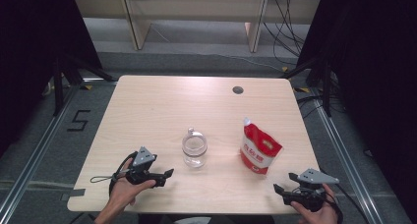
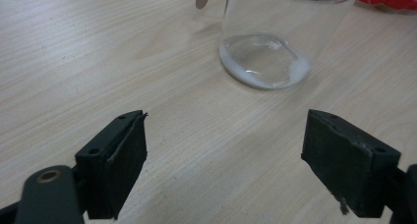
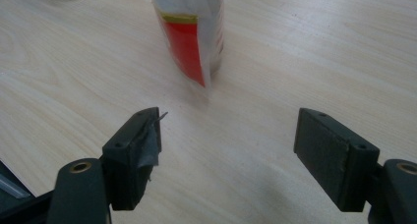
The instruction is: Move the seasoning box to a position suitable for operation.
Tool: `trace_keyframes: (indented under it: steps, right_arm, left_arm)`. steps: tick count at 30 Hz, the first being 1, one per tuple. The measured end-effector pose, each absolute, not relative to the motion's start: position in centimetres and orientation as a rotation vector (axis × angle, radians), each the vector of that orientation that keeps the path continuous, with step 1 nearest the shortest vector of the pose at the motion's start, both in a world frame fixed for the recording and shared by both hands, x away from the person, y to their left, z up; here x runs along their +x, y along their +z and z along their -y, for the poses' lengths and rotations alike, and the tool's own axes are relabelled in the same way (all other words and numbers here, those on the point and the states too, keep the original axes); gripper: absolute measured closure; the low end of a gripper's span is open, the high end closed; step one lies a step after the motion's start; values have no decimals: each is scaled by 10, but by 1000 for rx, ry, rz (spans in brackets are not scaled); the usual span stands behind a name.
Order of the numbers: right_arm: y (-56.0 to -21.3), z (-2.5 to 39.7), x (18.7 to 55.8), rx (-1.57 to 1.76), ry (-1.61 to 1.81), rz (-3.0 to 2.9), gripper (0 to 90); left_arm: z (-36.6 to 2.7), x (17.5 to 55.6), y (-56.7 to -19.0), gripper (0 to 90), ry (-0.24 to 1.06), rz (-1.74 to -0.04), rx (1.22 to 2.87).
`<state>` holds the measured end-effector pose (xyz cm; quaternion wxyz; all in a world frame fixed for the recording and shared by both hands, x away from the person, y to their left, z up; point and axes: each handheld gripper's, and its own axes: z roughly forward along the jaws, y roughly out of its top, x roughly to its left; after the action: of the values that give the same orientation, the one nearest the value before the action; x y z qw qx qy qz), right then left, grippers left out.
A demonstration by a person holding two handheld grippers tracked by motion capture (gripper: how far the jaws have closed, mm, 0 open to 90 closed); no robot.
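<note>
A clear glass jar (image 1: pixel 194 148) stands upright near the middle of the light wooden table (image 1: pixel 147 106), with a little white residue at its bottom (image 2: pixel 265 62). A red and white stand-up pouch (image 1: pixel 259 148) with a spout stands to the jar's right; its lower edge shows ahead of my right jaws (image 3: pixel 189 37). My left gripper (image 1: pixel 167 177) rests open near the front edge, just left of the jar, nothing between its jaws (image 2: pixel 223 160). My right gripper (image 1: pixel 284 183) is open at the front right, a short way before the pouch (image 3: pixel 226 155).
A dark round cable hole (image 1: pixel 238 90) sits in the table's far right part. Black frame legs and cables (image 1: pixel 314 71) stand beyond the far corners. The floor at left carries a "5" mark (image 1: pixel 78 120). Wooden furniture legs (image 1: pixel 137 27) stand behind the table.
</note>
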<state>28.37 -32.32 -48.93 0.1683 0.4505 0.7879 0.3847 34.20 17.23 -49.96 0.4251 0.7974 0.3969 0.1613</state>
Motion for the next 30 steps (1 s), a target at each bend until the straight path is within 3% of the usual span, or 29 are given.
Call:
trace_keyframes:
  steps: [18, 25, 30]
  right_arm:
    - [-488, 325, 286, 1232, 1103, -2244, 270]
    - [-488, 322, 284, 1272, 1118, -2245, 276]
    - [-488, 323, 288, 1228, 1109, -2247, 277]
  left_arm:
    - [-174, 352, -482, 283, 399, -1019, 1912]
    - [-172, 365, -462, 454, 405, -987, 1853]
    - [-165, 383, -446, 674, 394, -936, 1846]
